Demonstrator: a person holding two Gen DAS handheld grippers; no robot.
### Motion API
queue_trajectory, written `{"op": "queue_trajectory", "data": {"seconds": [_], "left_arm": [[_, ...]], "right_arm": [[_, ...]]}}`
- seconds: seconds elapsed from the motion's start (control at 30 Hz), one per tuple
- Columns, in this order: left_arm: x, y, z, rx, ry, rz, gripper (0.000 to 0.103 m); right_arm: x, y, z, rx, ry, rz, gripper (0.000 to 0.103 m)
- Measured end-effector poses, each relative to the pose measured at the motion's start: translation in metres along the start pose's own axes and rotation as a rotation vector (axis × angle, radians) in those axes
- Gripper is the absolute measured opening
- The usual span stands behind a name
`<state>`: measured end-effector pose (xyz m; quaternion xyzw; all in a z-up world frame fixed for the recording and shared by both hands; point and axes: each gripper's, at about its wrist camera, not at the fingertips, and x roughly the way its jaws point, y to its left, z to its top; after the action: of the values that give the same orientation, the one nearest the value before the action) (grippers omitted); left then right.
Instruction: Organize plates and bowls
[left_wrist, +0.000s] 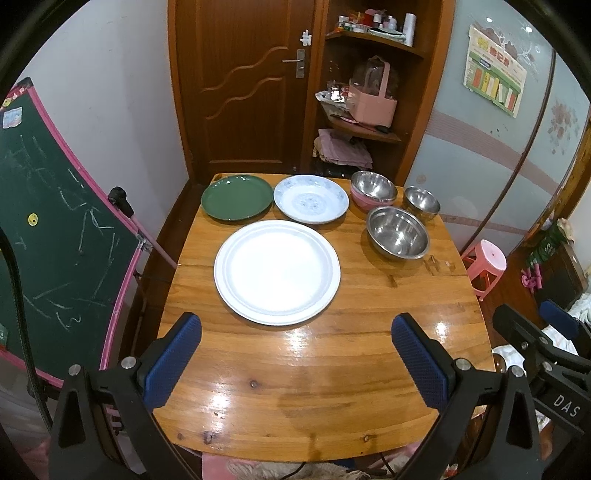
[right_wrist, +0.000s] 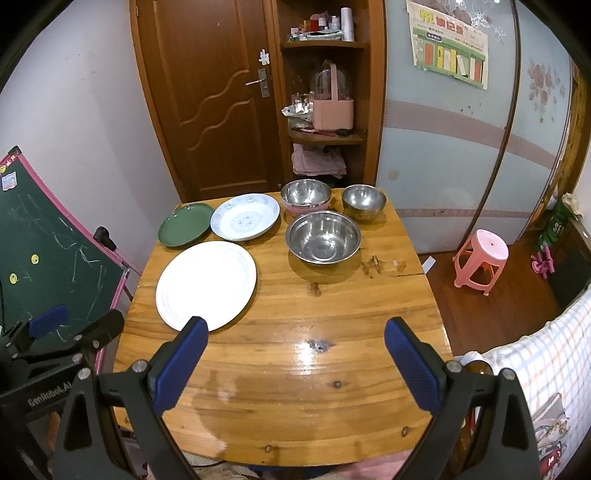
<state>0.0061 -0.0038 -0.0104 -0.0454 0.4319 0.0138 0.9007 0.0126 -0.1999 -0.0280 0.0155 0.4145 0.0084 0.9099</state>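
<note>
Both the left gripper and right gripper are wide open and empty, so slide gently under the white plate at twelve o'clock.

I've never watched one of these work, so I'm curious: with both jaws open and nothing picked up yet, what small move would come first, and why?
Probably the left gripper eases forward toward the near rim of the big white plate. It lies closest, straight ahead between the open jaws, and being the widest it suits the bottom of a stack under the green plate and patterned plate.
</note>
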Motion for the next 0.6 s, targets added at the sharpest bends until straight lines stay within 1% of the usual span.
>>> {"op": "queue_trajectory", "data": {"seconds": [0.23,0.33,0.47,0.6], "left_arm": [[-0.001,0.015,0.012,-0.026,-0.026,0.009,0.102],[-0.003,0.018,0.018,-0.024,-0.049,0.026,0.102],[-0.008,0.022,0.027,0.008,-0.109,0.052,0.102],[-0.01,0.027,0.037,0.055,-0.136,0.019,0.102]], "right_arm": [[-0.002,0.003,0.009,-0.02,-0.015,-0.006,0.097],[-0.001,0.005,0.014,-0.036,-0.018,-0.013,0.097],[0.001,0.007,0.023,-0.05,-0.024,-0.012,0.097],[0.004,0.009,0.034,-0.069,-0.041,-0.013,0.097]]}}
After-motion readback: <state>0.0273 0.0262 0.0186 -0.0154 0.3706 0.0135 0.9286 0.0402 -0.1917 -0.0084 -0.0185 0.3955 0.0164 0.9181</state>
